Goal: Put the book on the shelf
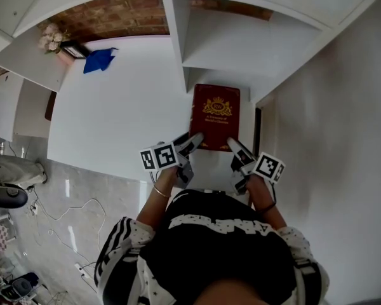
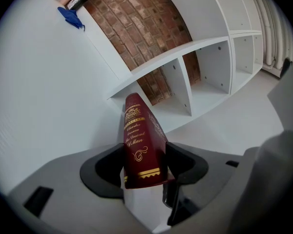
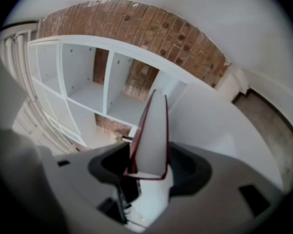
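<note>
One dark red book (gold crest on its cover) is held level at the right of the white bench, just in front of the shelf. Two grippers hold it: the left hand-held gripper is clamped on its near spine corner, the right hand-held gripper on its near page-edge corner. One blue cloth lies far left.
</note>
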`<action>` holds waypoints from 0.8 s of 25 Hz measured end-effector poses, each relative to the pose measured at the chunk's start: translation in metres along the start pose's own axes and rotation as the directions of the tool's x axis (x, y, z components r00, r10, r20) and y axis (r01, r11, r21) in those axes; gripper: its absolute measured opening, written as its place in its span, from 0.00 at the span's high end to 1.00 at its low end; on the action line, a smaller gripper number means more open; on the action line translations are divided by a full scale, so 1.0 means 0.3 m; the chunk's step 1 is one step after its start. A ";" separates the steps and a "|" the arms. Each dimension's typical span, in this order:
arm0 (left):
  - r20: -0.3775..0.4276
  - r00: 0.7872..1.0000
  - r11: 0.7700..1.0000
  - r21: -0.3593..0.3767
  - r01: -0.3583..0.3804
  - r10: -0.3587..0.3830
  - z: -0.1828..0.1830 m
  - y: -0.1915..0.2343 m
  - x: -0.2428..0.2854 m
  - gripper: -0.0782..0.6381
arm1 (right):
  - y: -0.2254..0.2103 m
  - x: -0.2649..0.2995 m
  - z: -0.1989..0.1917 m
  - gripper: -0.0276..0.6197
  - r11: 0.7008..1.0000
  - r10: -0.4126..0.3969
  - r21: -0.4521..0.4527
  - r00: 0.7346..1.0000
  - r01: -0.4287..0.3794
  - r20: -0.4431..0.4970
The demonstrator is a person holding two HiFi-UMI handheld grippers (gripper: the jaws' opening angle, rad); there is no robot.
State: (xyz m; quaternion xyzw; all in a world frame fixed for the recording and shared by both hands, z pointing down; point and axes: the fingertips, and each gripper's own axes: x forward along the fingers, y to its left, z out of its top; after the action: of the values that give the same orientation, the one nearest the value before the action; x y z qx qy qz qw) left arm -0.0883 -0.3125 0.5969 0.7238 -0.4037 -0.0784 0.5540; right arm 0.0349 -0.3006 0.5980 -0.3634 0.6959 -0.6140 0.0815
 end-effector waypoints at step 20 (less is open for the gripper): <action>-0.035 0.999 0.999 -0.040 -0.024 0.023 -0.006 0.083 -0.009 0.50 | -0.037 0.061 -0.038 0.55 1.000 -0.021 0.016 0.999 0.022 -0.030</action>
State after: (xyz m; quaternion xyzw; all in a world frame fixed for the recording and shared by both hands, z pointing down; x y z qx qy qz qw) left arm -0.1014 -0.3108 0.6184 0.7088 -0.4009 -0.0674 0.5765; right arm 0.0198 -0.3025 0.6169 -0.3609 0.6880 -0.6260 0.0674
